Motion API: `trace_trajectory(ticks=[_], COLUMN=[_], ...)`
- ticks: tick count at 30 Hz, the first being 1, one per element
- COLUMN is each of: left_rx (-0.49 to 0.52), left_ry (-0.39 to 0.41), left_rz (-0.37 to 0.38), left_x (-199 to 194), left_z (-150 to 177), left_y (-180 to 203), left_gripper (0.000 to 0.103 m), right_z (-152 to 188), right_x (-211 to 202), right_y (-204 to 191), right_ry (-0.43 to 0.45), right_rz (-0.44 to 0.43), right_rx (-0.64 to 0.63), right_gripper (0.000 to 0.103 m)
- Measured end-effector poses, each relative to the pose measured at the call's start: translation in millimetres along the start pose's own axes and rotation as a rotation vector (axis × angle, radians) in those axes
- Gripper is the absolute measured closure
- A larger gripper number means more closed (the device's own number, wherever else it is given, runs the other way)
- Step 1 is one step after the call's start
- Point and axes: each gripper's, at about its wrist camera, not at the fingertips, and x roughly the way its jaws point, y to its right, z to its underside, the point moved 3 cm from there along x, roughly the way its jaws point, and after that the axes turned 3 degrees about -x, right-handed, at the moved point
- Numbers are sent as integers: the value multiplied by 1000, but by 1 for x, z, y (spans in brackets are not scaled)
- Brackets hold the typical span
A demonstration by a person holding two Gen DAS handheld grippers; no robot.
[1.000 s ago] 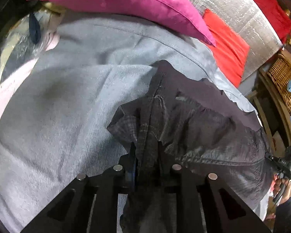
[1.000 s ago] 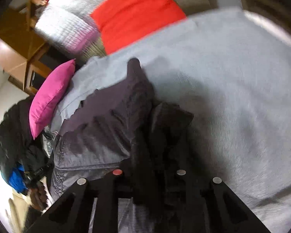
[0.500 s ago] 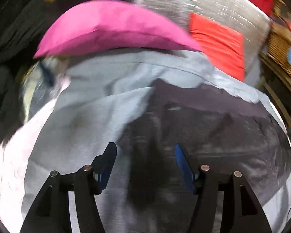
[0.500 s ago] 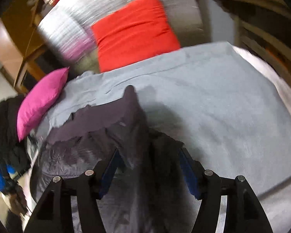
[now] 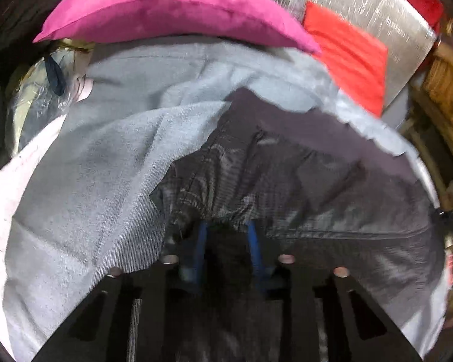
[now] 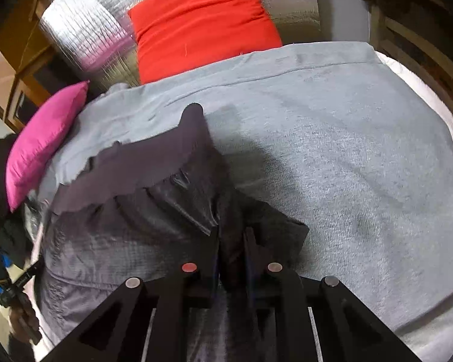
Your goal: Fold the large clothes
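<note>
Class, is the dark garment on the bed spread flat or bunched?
Bunched: the dark garment lies rumpled on the grey blanket, one layer overlapping another.

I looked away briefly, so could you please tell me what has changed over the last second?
Both grippers opened half a second ago and have closed again: the left gripper and right gripper each pinch the dark garment anew. The garment, grey blanket and pillows stay put.

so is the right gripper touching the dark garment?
Touching. The right wrist view shows the right gripper with jaws closed on a bunched fold of the dark garment, cloth pinched between its fingers on the grey blanket.
</note>
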Motion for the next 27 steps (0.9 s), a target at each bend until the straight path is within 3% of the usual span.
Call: trace_trajectory(ticks=[1,3,4,6,8,11,15,18,20,21,24,26,27], left_rx=[6,26,31,4,-89,-191,-187,-169,-150,-140,-96,-62,-43], left_ry=[19,64,91,102,83,1,-64,-130,-123,-131,-143,-126,-119], left_rz=[27,4,-32,-25,6,82,150,164,179,181,171,144,126], left_x=[-8,-20,-26,-29,-25,-3,24,43,45,46,50,44,42], left_z=[1,3,4,3,4,3,4,6,6,7,6,4,3], left_y=[-2,-7,-14,-31,-54,-74,-58,-43,-34,-30,-17,-8,-4], left_gripper=[45,15,12,12,12,12,12,12,14,36,70,79,81], right_z=[-1,2,4,10,19,32,41,42,39,37,35,32,30], right_x=[-5,-15,-20,-36,-44,-35,-13,6,15,15,19,18,15], right_y=[1,1,1,8,24,43,31,15,8,5,-9,-15,-19], right_ry=[7,11,24,83,91,36,-37,-96,-98,-94,-116,-133,-135], right_rz=[-19,-55,-80,-79,-116,-188,-267,-284,-270,-276,-257,-242,-235], right_rx=[10,27,35,51,103,174,145,92,92,90,36,13,-2], right_gripper=[80,49,26,24,24,24,24,24,24,25,51,68,72])
